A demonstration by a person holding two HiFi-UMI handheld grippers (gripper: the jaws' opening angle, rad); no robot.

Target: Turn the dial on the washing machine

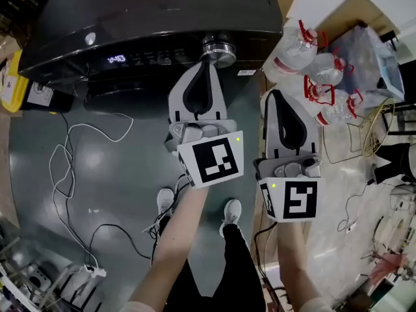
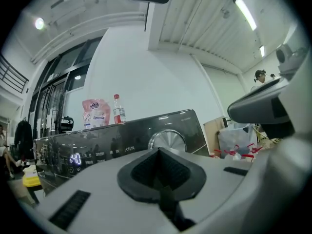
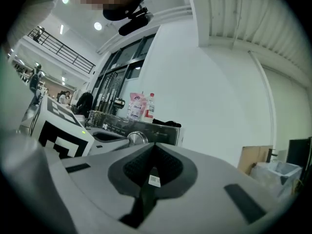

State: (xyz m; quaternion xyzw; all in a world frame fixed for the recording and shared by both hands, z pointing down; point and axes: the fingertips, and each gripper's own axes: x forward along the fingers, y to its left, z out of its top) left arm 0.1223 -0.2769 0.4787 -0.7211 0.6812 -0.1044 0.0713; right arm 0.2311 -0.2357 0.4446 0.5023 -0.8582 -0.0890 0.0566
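While aiming at the dial (image 1: 218, 49) by the front right corner of the washing machine (image 1: 130, 18), holds left gripper (image 1: 205, 65) pressed together just short, seemingly not touching, with right gripper (image 1: 275, 97), also pressed together, spare alongside.

Washing machine (image 1: 149, 18): glossy black casing, with pale white digits lit on its panel. Dial (image 1: 218, 47): brushed silver. My left claw (image 1: 207, 65) and right claw (image 1: 275, 96): light grey shells with black ribbed pads. Each marker cube shows black squares on white. Floor (image 1: 130, 194): dull grey-green. Water bottles (image 1: 312, 70): clear, with red caps and handles. Pouch (image 2: 96, 114) on the machine: pink. My shoes (image 1: 232, 210): white.
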